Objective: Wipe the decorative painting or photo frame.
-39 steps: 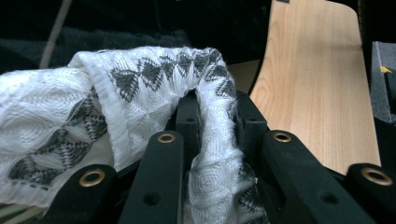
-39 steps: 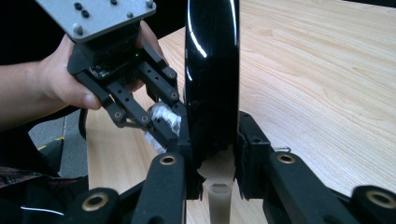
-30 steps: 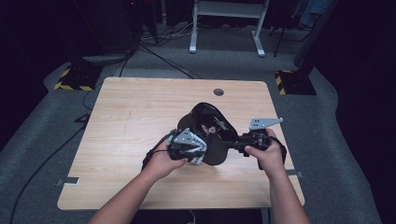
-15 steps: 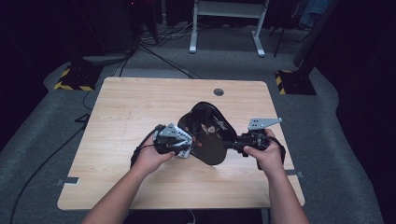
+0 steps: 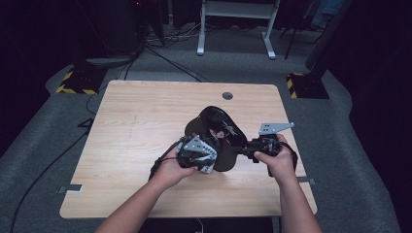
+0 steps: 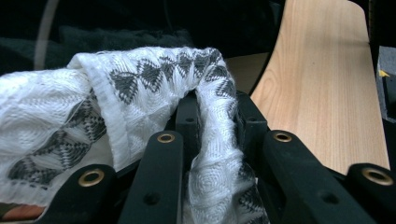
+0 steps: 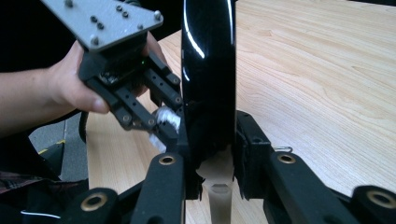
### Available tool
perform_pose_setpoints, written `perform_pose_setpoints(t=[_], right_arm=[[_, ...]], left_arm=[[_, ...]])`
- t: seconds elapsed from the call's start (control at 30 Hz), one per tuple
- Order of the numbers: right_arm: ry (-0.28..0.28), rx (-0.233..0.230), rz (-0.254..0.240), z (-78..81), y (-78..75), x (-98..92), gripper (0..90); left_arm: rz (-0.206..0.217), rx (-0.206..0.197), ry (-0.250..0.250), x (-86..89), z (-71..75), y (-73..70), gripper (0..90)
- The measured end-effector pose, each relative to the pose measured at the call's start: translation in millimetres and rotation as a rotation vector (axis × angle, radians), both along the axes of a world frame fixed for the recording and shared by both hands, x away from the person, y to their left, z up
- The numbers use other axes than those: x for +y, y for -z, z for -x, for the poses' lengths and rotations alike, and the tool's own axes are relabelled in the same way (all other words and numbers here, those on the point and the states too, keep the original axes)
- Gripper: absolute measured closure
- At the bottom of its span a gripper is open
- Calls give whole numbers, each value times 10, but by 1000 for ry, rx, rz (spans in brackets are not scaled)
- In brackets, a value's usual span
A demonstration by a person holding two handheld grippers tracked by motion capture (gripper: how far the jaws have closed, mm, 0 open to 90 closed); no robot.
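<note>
A glossy black plate (image 5: 214,131) stands on edge above the wooden table (image 5: 136,121), tilted. My right gripper (image 5: 241,150) is shut on its near rim; in the right gripper view the plate (image 7: 208,70) rises between the pads of my right gripper (image 7: 212,140). My left gripper (image 5: 198,154) is shut on a white cloth with a grey diamond pattern (image 6: 140,102), which is bunched over its fingertips. My left gripper (image 6: 217,112) holds the cloth against the plate's left face. From the right gripper view, the left gripper (image 7: 140,100) and a bit of cloth (image 7: 166,122) touch the plate.
A round cable hole (image 5: 227,95) sits at the table's far edge. A white frame (image 5: 233,29) and black-yellow blocks (image 5: 77,82) stand on the carpet beyond. A cable (image 5: 48,165) runs on the floor at left. Bare tabletop lies to the left and beyond the plate.
The left gripper with the cloth drew away to the left, then came back right against the plate. The right gripper and plate stayed put.
</note>
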State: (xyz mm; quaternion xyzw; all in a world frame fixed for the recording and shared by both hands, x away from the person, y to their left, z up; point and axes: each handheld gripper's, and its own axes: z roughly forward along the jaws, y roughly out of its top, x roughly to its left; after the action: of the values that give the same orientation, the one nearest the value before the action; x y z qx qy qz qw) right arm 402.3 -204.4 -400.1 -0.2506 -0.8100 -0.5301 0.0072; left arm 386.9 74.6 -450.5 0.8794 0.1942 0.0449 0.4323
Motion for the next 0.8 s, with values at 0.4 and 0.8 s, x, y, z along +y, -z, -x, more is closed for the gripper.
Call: perform_pose_setpoints(t=[0.4, 0.8], right_arm=[[11, 28, -9, -19, 8, -47, 759], [10, 40, -19, -27, 16, -52, 752]], left_arm=[[-1, 30, -92, 339, -124, 114, 763], [4, 38, -170, 551, -188, 152, 762]])
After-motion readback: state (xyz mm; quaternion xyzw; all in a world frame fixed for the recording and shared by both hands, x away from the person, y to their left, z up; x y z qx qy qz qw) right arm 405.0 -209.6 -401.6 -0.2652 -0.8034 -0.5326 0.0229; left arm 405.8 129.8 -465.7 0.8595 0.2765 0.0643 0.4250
